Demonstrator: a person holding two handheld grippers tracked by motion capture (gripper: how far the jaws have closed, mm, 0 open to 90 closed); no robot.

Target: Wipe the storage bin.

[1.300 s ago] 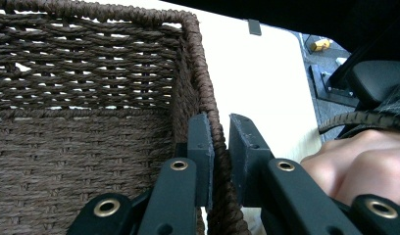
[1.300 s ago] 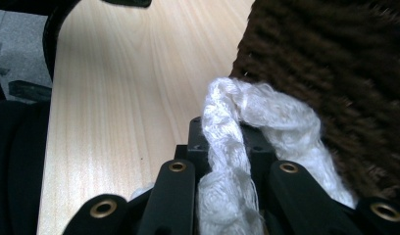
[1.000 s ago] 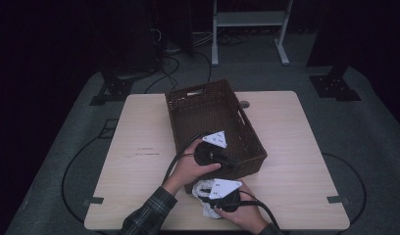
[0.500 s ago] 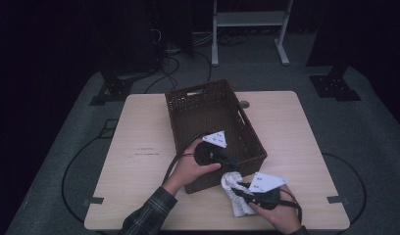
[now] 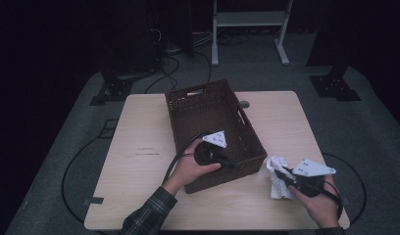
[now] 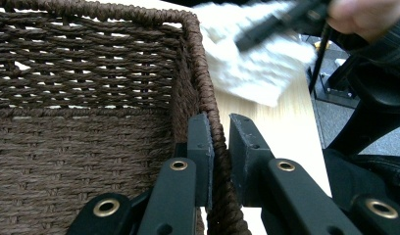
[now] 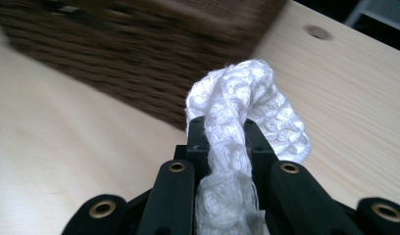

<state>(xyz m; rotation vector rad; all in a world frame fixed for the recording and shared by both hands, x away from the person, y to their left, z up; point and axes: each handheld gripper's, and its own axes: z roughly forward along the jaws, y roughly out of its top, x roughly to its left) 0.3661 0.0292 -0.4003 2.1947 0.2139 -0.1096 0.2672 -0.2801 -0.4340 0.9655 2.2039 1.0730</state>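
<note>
The white knitted cloth [image 5: 278, 177] hangs bunched in the right gripper [image 5: 286, 175], whose jaws are clamped on a twisted fold of it [image 7: 227, 147]. The cloth is just beside the near right corner of the dark brown woven wicker basket [image 5: 188, 103], outside it, low over the table.

The left gripper [image 6: 221, 147] is pinched on the basket's rim, one jaw inside the wall and one outside, with the braided edge [image 6: 208, 93] between them.

Judged step: transfer the cloth into the basket.
- Maintain the left grip on the rim so that the basket does not slide.
- Raise the cloth until its trailing end is above the rim, then carry it over the wall.
- Release only when the whole bundle is above the basket's interior; a loose end may catch on the weave.

The light wooden table [image 5: 139, 147] has rounded corners and a small round hole [image 5: 244, 104] behind the basket. The surrounding room is dark; grey floor covering, black cables [image 5: 168, 63] and a white metal frame [image 5: 247, 19] lie beyond the table.
</note>
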